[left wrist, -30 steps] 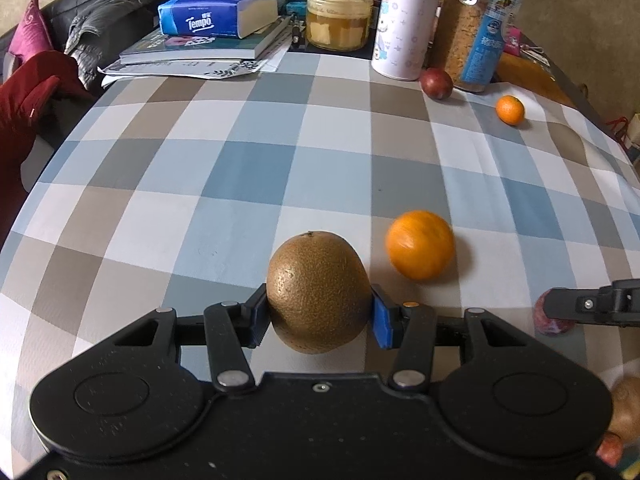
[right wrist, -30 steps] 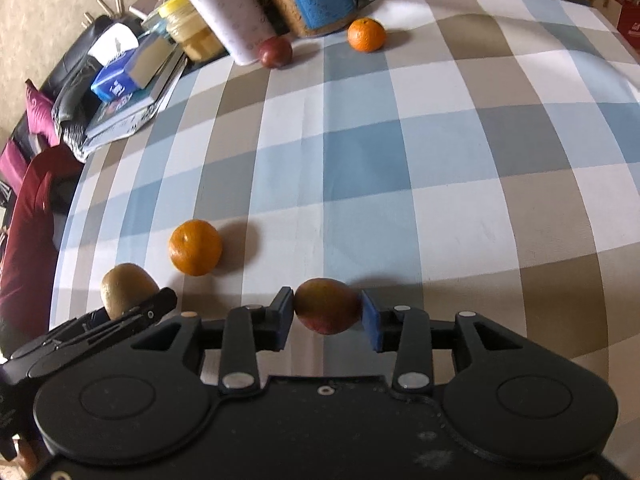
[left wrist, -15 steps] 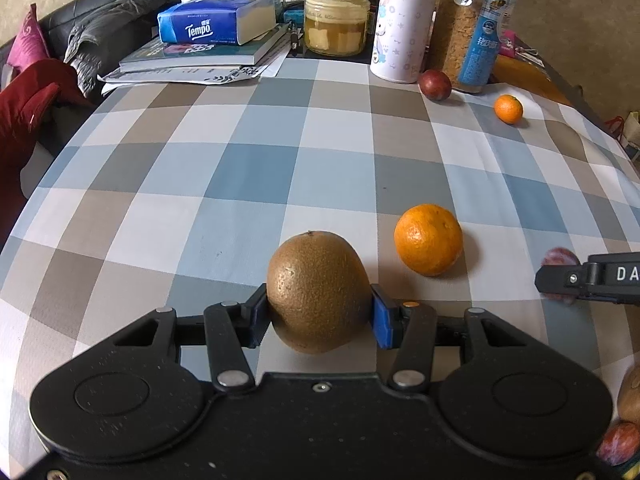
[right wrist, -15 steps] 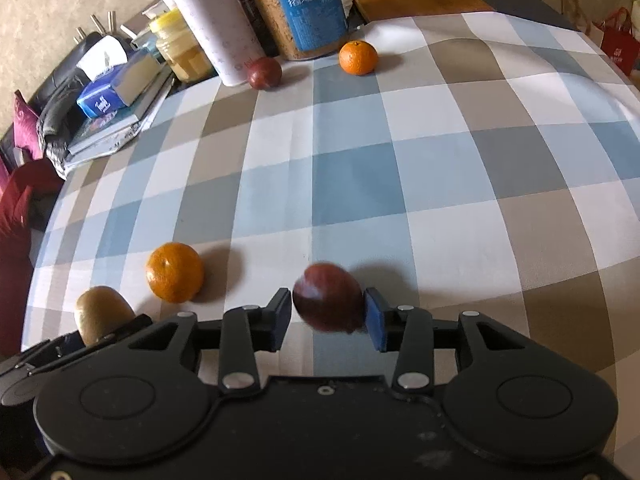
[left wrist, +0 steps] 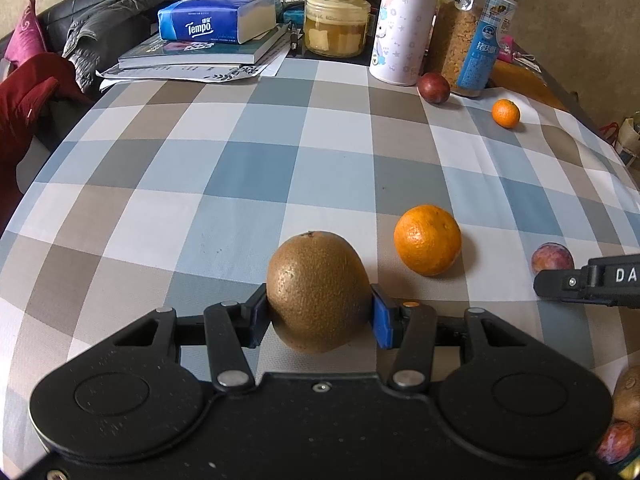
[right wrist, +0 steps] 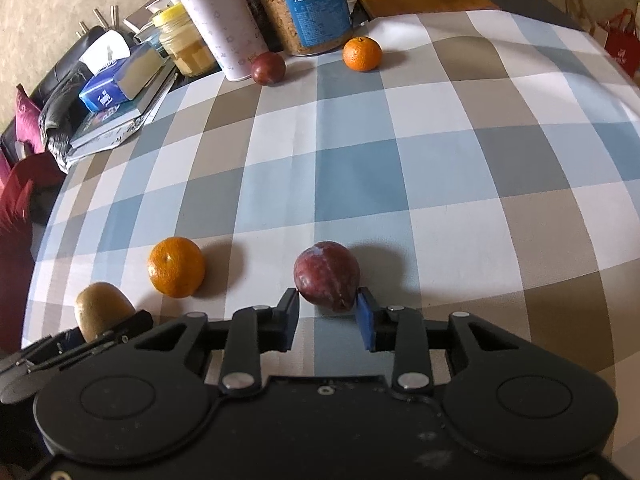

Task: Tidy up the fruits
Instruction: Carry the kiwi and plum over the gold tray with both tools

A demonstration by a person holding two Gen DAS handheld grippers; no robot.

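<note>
Kiwi (left wrist: 318, 292) sits low centre in the left wrist view, clamped between the two pads of the left gripper (left wrist: 320, 314), with blue pads pressed on both its sides. Its lower end is close over the checked cloth of the desk (left wrist: 240, 184); contact unclear.

Right gripper (right wrist: 327, 308) is low centre in the right wrist view, jaws closing. The narrow near end of the plum (right wrist: 326, 272) is between the pad tips, which touch it on both sides. The plum rests on the cloth, and most of its body is ahead of the fingertips.

An orange (left wrist: 427, 240) lies on the desk between the kiwi and the plum, just right of the kiwi and apart from both.

Upper right of the left view: a small orange (left wrist: 505, 113) and a dark red round fruit (left wrist: 433, 87) lie on the cloth. The red one is next to the white bottle (left wrist: 400, 24) and the clip-top jar (left wrist: 472, 40).

Bottom right corner of the left view shows another brown fruit (left wrist: 628, 396) and another plum-coloured one (left wrist: 618, 440), both partly cut off.

Top of the left view shows a Tempo tissue pack (left wrist: 216, 24) on stacked books (left wrist: 200, 54) and a yellow-lid jar (left wrist: 336, 20).
</note>
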